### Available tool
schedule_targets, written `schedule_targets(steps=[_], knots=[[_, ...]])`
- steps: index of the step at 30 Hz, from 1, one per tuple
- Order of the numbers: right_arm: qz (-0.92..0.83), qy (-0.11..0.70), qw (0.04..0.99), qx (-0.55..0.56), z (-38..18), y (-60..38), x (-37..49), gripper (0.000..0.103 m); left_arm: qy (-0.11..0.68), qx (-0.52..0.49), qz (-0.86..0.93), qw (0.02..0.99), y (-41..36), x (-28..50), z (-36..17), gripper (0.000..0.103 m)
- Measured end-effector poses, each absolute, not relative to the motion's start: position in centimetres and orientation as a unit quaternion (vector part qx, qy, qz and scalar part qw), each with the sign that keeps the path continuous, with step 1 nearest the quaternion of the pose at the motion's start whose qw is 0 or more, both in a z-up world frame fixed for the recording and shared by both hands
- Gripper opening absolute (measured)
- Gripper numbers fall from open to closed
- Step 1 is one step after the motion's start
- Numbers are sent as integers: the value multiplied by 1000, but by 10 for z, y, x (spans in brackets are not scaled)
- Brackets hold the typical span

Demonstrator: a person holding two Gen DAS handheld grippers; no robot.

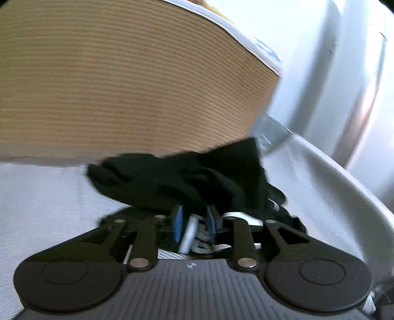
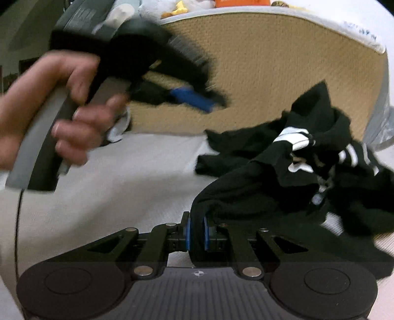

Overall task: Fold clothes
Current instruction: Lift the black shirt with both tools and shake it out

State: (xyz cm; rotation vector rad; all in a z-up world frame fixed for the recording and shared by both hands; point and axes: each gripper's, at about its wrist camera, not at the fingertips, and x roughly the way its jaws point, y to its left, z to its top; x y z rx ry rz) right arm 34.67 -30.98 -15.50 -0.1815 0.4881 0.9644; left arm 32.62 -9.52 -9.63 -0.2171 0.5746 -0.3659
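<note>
One black garment [image 2: 295, 172] crumpled; right tool [image 2: 196, 233] clamped on it; left tool [image 1: 194, 222] apart, empty.

The crumpled garment [image 2: 283, 177] is black with white stripes and a white printed mark. It lies on a white, finely textured bed sheet [image 2: 123, 187]. Behind stands a tan, ribbed woven panel [image 1: 123, 81] edged in white. The gripper pads [image 2: 187, 233] are blue on black fingers. Blurred yellow and orange shapes, perhaps toys [image 2: 181, 8], sit above.
</note>
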Motion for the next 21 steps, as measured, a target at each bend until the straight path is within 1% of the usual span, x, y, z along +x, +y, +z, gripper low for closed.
schedule_targets(steps=[1,3,5,8,13,17,21], knots=[[462,234,851,-85,-157,-309,345,11,288,-99,-190,933,-103,328,-97,26],[474,229,847,-75,-159,-310,344,11,303,-77,-202,928,-119,332,-102,32],[482,224,844,-68,-161,-312,343,11,321,-53,-215,921,-135,340,-106,34],[487,228,842,-50,-164,-315,344,11,332,-29,-233,914,-153,339,-111,43],[488,230,842,-30,-164,-319,348,11,347,-1,-246,905,-176,342,-114,50],[488,232,841,-13,-165,-320,351,11,361,50,-237,901,-194,343,-116,59],[490,235,839,-4,-166,-321,352,11,388,126,-202,890,-215,353,-126,60]])
